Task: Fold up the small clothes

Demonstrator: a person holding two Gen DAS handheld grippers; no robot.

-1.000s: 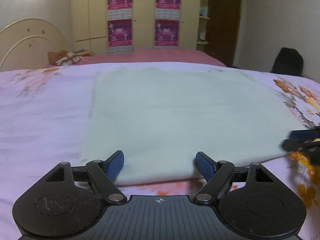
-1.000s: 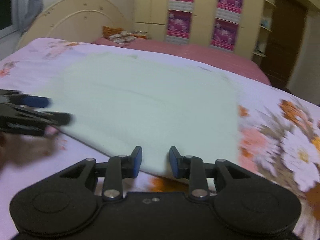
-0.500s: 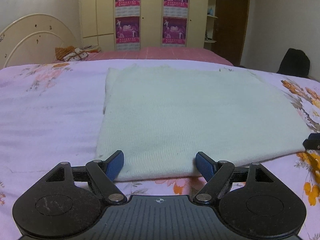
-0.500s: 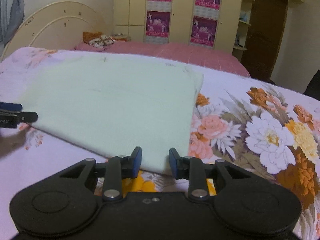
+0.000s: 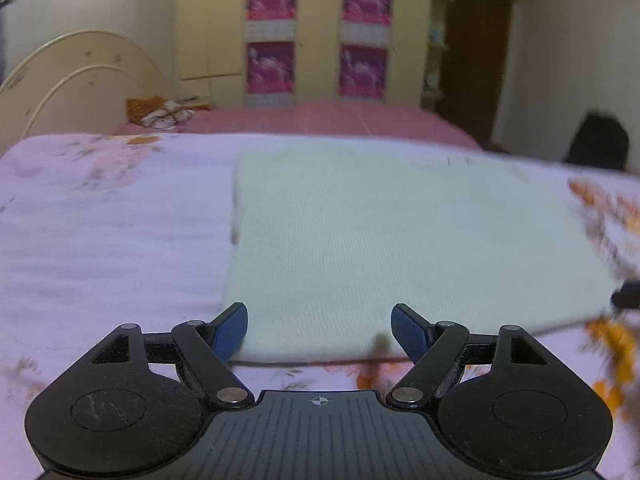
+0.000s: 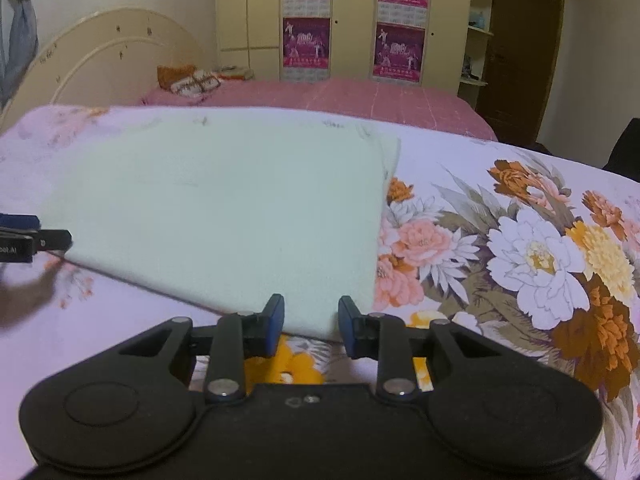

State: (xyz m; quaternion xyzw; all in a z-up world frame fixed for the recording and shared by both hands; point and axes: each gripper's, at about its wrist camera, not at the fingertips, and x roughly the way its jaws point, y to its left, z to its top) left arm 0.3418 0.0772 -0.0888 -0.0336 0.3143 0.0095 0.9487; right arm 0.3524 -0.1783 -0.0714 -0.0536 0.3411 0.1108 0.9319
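A pale green knitted garment (image 5: 400, 240) lies flat on the floral bedspread, folded into a broad rectangle; it also shows in the right wrist view (image 6: 224, 208). My left gripper (image 5: 319, 330) is open, its blue pads wide apart at the garment's near edge towards its left corner. My right gripper (image 6: 311, 322) is open with a narrower gap, its pads either side of the near right corner of the garment. Neither holds cloth. The left gripper's tip (image 6: 36, 236) shows at the left edge of the right wrist view.
The bedspread (image 6: 520, 248) is lilac with large flowers at the right. Behind it lie a pink bed (image 6: 340, 96), a cream headboard (image 6: 100, 52), a small heap of orange and white cloth (image 6: 188, 80), wardrobes with pink posters, a dark door.
Both grippers have shifted rightwards along the garment's near edge. The left view has turned so the garment sits further right. Both jaws kept their openings.
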